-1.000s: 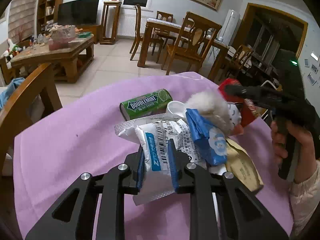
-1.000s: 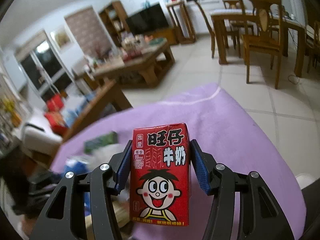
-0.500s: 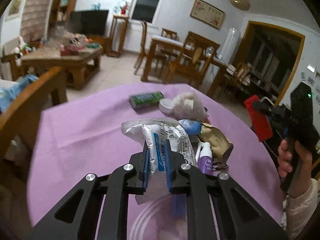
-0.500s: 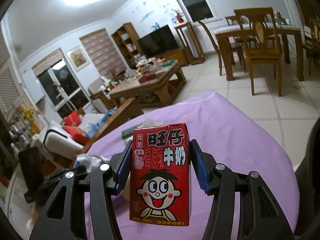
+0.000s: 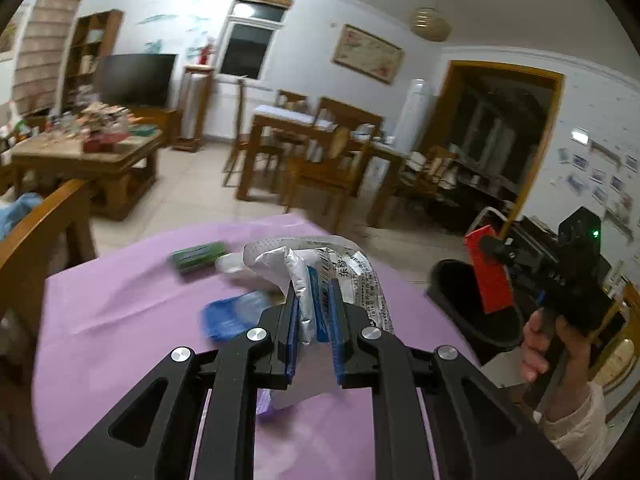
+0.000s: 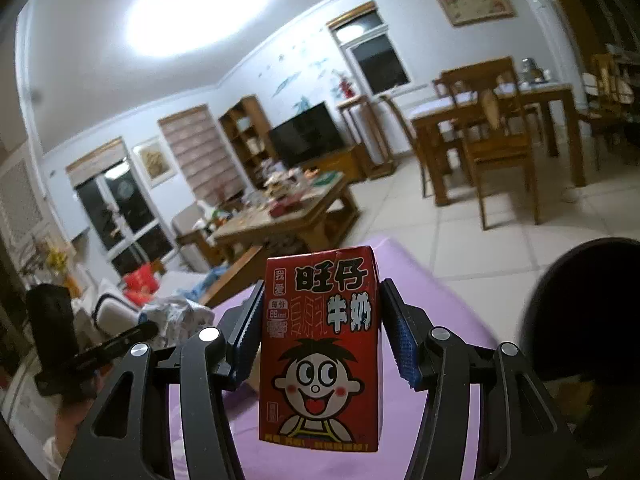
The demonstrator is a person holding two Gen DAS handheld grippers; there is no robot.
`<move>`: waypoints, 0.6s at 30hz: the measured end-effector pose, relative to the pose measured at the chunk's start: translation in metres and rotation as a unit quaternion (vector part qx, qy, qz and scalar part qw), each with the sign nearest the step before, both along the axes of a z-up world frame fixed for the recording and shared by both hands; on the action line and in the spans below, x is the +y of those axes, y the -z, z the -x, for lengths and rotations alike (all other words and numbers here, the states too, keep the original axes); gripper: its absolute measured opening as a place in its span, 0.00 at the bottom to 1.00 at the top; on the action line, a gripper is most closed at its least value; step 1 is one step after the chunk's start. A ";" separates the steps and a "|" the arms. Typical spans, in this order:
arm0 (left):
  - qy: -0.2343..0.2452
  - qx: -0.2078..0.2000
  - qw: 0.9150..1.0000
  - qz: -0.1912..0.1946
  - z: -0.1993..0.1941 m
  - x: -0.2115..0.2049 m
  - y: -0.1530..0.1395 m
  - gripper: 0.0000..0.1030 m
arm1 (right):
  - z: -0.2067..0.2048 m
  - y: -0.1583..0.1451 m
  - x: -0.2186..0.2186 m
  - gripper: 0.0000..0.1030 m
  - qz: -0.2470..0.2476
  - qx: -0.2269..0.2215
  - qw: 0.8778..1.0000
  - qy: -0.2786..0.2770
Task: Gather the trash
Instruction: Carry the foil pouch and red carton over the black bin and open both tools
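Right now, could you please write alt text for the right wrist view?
The right hand-held gripper holds a red milk carton with a cartoon face upright above the purple tablecloth. A black bin sits at right; a living room lies behind.

A cluttered coffee table stands on the tiled floor; behind it sits a television, to its right a dining table with chairs.

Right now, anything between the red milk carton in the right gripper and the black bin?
Nothing visible. The red milk carton, clamped in the right gripper, hangs over the near rim of the black bin, with only open air between them.
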State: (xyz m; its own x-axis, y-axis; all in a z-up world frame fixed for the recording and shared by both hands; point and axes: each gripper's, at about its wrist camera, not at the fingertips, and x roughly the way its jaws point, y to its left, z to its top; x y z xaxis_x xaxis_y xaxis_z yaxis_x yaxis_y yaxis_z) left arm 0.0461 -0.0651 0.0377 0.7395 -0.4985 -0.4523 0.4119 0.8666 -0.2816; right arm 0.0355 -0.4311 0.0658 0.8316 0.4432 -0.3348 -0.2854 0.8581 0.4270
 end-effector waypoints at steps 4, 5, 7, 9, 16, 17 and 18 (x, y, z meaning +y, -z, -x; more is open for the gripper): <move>0.049 -0.011 0.999 0.009 -0.005 -0.051 -0.006 0.13 | 0.028 -0.005 -0.054 0.54 -0.005 -0.015 0.999 0.045; 0.060 -0.012 0.998 0.010 -0.006 -0.064 -0.007 0.13 | 0.033 -0.005 -0.065 0.54 -0.008 -0.016 0.998 0.054; 0.088 -0.014 0.996 0.013 -0.008 -0.094 -0.006 0.13 | 0.046 -0.004 -0.094 0.54 -0.014 -0.019 0.997 0.077; 0.115 -0.014 0.993 0.016 -0.012 -0.125 -0.006 0.13 | 0.059 -0.001 -0.124 0.54 -0.021 -0.020 0.995 0.098; 0.186 -0.006 0.982 0.016 -0.021 -0.212 0.002 0.13 | 0.090 0.013 -0.207 0.54 -0.043 -0.021 0.986 0.159; 0.195 -0.004 0.981 0.016 -0.023 -0.225 0.004 0.13 | 0.094 0.017 -0.219 0.54 -0.046 -0.019 0.985 0.167; 0.200 -0.002 0.980 0.015 -0.022 -0.232 0.007 0.13 | 0.096 0.020 -0.226 0.54 -0.049 -0.018 0.984 0.173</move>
